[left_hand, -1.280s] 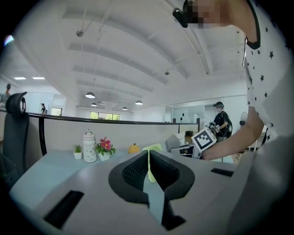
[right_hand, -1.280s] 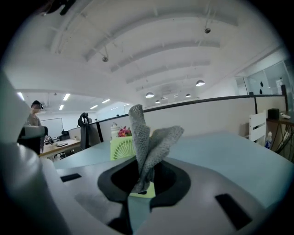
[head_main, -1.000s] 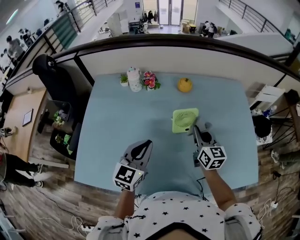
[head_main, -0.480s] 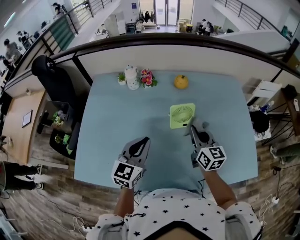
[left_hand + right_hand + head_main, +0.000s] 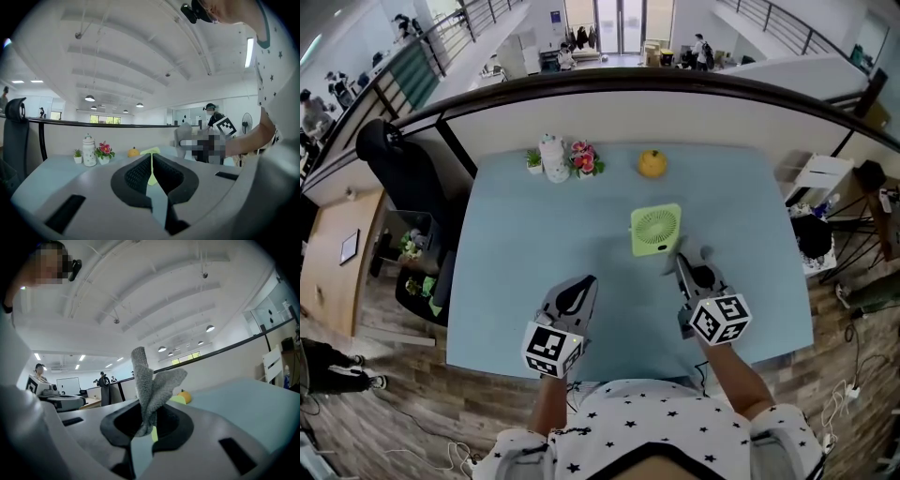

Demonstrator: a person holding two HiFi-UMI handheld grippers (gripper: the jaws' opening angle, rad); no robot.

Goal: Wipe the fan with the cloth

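The green square fan (image 5: 656,230) lies flat on the light blue table (image 5: 516,244), right of centre. Just in front of the fan and to its right, my right gripper (image 5: 682,265) is shut on a grey knitted cloth (image 5: 705,255). In the right gripper view the cloth (image 5: 151,385) sticks up out of the jaws, with a strip of the fan (image 5: 177,400) behind it. My left gripper (image 5: 585,281) hovers near the table's front, left of the fan, shut with nothing in it. Its view shows the fan (image 5: 151,151) edge-on beyond the closed jaws.
Along the table's far edge stand a small plant (image 5: 532,161), a white jar (image 5: 549,157), a pot of pink flowers (image 5: 584,157) and an orange round object (image 5: 652,163). A black office chair (image 5: 394,159) is off the left side. A railing runs behind the table.
The head camera has shifted, so the fan and the things on the table sit slightly higher and further left in the picture. Both grippers keep their places and their grip.
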